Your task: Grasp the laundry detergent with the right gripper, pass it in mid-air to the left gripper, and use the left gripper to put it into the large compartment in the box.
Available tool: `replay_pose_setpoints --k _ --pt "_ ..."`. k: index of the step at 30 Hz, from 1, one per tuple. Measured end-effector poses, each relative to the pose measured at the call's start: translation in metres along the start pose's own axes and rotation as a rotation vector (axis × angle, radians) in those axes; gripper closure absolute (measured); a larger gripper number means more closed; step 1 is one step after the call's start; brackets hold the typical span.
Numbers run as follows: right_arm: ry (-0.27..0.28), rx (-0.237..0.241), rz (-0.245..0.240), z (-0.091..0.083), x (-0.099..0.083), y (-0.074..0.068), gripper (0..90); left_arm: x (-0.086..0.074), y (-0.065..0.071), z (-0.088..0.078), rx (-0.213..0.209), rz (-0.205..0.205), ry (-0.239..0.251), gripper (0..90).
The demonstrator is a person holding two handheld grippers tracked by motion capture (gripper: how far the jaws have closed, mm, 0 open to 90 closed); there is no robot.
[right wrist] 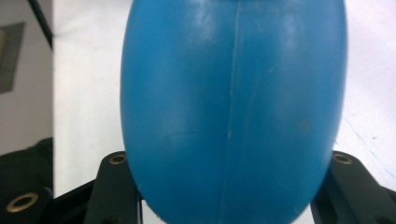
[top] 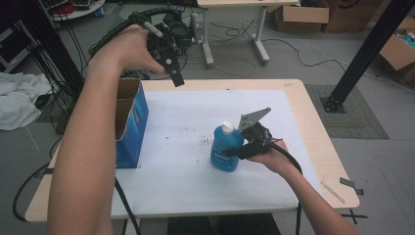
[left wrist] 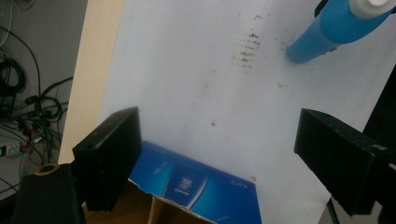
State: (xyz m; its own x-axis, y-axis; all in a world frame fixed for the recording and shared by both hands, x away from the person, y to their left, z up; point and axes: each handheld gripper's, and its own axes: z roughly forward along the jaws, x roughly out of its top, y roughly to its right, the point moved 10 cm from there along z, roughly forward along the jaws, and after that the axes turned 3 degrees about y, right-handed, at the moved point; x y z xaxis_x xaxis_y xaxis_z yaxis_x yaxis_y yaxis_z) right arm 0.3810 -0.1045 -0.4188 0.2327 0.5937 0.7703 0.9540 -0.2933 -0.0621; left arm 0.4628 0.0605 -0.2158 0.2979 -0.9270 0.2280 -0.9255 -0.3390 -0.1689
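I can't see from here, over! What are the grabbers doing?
Right gripper shut on blue bottle. Left gripper open above open blue box. Nothing blocking.

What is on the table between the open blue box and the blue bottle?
Nothing stands there. In the high view, the white sheet between the blue box and the blue bottle is bare, with small dark stains beside the bottle.

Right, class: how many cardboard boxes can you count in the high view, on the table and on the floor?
3: the blue open box on the table's left edge, and two brown boxes on the floor, top right and far right. Others may be hidden.
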Motion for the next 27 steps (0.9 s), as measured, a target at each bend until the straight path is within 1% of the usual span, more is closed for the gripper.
replay_pose_setpoints --k 1,2,3,4,6,9,12,13,15,17,18,20,22,23,25,26,27 --pt "0.000 0.000 0.000 0.000 0.000 0.000 46.3 0.000 0.001 0.000 0.000 0.004 0.001 15.9" --pt "0.006 0.014 -0.002 -0.002 0.002 0.000 46.3 0.001 0.002 -0.001 -0.002 0.006 0.003 15.9" --pt "0.012 0.047 -0.007 -0.006 0.006 -0.002 46.3 0.002 0.005 -0.002 -0.010 0.019 0.008 15.9" --pt "0.012 0.047 -0.007 -0.006 0.006 -0.002 46.3 0.002 0.005 -0.002 -0.010 0.019 0.008 15.9" --pt "0.017 0.068 -0.016 -0.010 0.010 -0.003 46.2 0.004 0.009 -0.004 -0.019 0.033 0.017 15.9" --pt "0.038 0.103 -0.036 -0.019 0.023 -0.003 46.2 0.005 0.015 -0.007 -0.032 0.048 0.030 15.9" --pt "0.044 0.112 -0.042 -0.023 0.028 -0.003 46.2 0.005 0.020 -0.009 -0.040 0.060 0.037 15.9" --pt "0.050 0.121 -0.047 -0.027 0.034 -0.003 46.2 0.006 0.022 -0.010 -0.041 0.064 0.043 15.9" --pt "0.051 0.123 -0.049 -0.028 0.036 -0.003 46.2 0.007 0.026 -0.012 -0.052 0.073 0.052 15.9" --pt "0.053 0.133 -0.063 -0.033 0.044 -0.004 46.1 0.008 0.029 -0.014 -0.058 0.082 0.054 15.9" --pt "0.053 0.133 -0.063 -0.033 0.044 -0.004 46.1 0.009 0.032 -0.014 -0.066 0.083 0.055 15.9" --pt "0.049 0.140 -0.071 -0.035 0.050 -0.004 46.1 0.011 0.037 -0.015 -0.081 0.093 0.060 16.1" --pt "0.042 0.149 -0.082 -0.037 0.056 -0.006 46.1 0.015 0.046 -0.017 -0.108 0.110 0.070 16.5" --pt "0.036 0.151 -0.089 -0.038 0.058 -0.006 46.1 0.015 0.046 -0.017 -0.108 0.110 0.070 16.5" --pt "0.031 0.153 -0.101 -0.038 0.062 -0.007 46.1 0.018 0.051 -0.018 -0.121 0.125 0.073 17.0" --pt "0.030 0.157 -0.103 -0.038 0.064 -0.008 46.1 0.021 0.056 -0.018 -0.126 0.148 0.069 17.0" --pt "0.030 0.158 -0.106 -0.039 0.066 -0.009 46.1 0.021 0.056 -0.018 -0.126 0.148 0.069 16.9"
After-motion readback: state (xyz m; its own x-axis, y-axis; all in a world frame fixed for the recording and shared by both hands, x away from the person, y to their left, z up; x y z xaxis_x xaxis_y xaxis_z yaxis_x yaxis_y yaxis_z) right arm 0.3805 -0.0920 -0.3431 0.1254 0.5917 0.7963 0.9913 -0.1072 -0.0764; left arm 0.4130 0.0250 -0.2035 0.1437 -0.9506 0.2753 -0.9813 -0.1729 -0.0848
